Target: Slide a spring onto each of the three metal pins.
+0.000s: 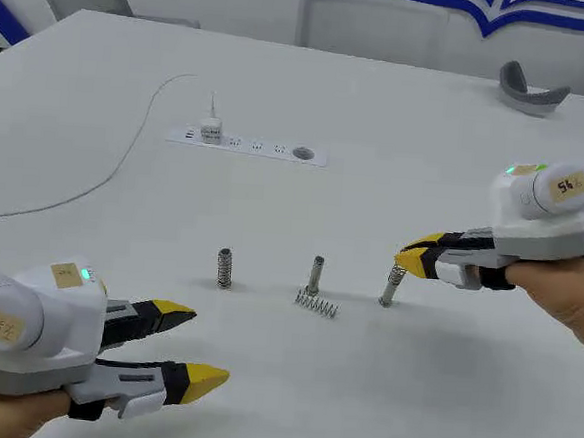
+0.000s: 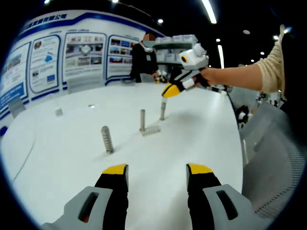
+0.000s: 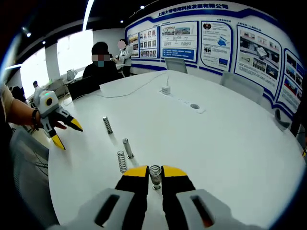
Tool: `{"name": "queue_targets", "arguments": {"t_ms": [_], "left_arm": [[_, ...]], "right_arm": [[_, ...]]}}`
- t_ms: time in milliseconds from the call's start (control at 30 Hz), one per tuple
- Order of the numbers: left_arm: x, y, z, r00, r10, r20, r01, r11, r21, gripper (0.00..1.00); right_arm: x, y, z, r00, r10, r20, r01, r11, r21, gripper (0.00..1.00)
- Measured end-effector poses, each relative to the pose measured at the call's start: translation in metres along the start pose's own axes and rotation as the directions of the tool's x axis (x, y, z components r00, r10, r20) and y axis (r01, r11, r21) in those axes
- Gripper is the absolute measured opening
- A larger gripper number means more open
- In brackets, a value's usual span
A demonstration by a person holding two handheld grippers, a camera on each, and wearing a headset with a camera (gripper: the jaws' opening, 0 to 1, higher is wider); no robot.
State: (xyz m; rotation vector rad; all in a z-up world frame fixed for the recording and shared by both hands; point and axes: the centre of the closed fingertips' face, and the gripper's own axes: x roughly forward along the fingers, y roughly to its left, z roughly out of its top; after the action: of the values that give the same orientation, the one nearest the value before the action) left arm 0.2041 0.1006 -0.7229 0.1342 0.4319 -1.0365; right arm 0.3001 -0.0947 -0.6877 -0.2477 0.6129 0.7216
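Three metal pins stand in a row mid-table. The left pin [image 1: 224,267] wears a spring [image 2: 107,139]. The middle pin [image 1: 314,275] is bare, and a loose spring [image 1: 316,303] lies on the table at its foot. The right pin [image 1: 392,287] leans, with a spring [image 3: 155,174] around its top. My right gripper [image 1: 408,259] is shut on that spring, jaws close on either side of it. My left gripper [image 1: 206,346] hovers open near the table's front left, nothing between its fingers, well short of the pins.
A white power strip [image 1: 247,145] with a plugged adapter and a thin cable [image 1: 126,152] lies behind the pins. A grey curved object [image 1: 532,90] rests at the far right. People stand beyond the table [image 3: 249,129].
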Motion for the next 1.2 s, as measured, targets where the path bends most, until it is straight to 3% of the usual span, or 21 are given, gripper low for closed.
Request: {"name": "queue_targets", "arguments": {"t_ms": [567,1200], "left_arm": [[0.001,0.0,-0.003,1.0,-0.004,-0.001,0.004,1.0,-0.004,0.49],[0.0,0.003,-0.004,1.0,-0.001,0.001,0.001,1.0,-0.005,0.48]], "right_arm": [[0.013,0.0,-0.014,0.9997,-0.016,-0.016,0.017,0.999,0.043,0.11],[0.021,-0.001,-0.026,0.998,-0.045,-0.043,0.047,0.998,0.039,0.12]]}}
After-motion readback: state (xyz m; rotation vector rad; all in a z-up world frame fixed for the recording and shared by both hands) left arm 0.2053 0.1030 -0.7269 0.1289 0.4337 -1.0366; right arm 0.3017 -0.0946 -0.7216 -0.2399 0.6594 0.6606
